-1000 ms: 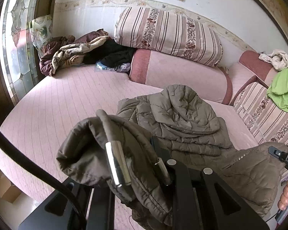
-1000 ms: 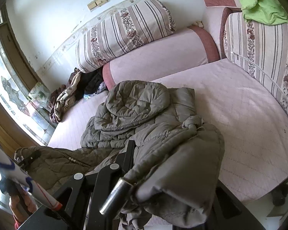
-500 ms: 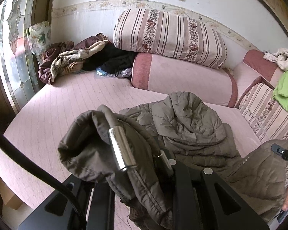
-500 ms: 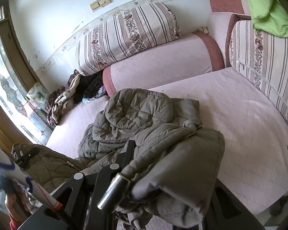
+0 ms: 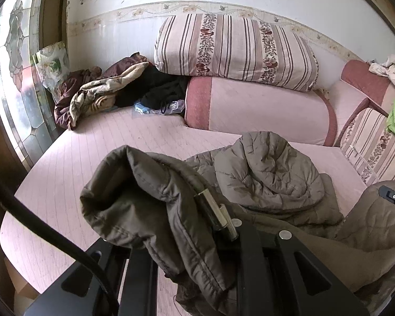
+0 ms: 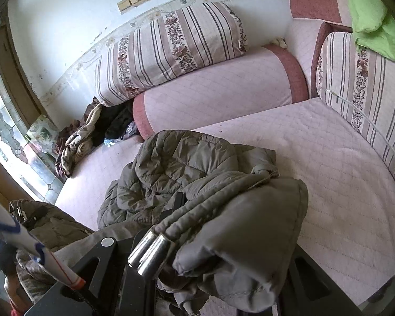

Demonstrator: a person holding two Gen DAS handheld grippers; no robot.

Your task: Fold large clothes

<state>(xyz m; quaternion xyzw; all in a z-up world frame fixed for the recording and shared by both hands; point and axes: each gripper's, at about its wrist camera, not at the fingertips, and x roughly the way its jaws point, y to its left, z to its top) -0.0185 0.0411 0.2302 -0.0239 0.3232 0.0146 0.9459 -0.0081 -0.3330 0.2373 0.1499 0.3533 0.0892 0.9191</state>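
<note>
Nearest the lens, the left tongs (image 5: 218, 216) are clamped tight on a bunched edge of the jacket (image 5: 271, 179), fabric draped over both fingers. The right tongs (image 6: 151, 252) likewise pinch a thick fold of it, fingers pressed together. The jacket's hood and body lie beyond on the pink bed (image 6: 316, 144), toward 12 o'clock. Farther back, at 12, a striped pillow (image 5: 234, 50) sits on a bolster (image 5: 263, 110); at 10, a clothes heap (image 5: 105, 94).

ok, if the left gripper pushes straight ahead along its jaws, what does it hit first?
Likely the jacket itself: the left gripper is shut on its hem, with the hood heaped on the bed just ahead. Beyond that comes the pink bolster. Depth is uncertain.
</note>
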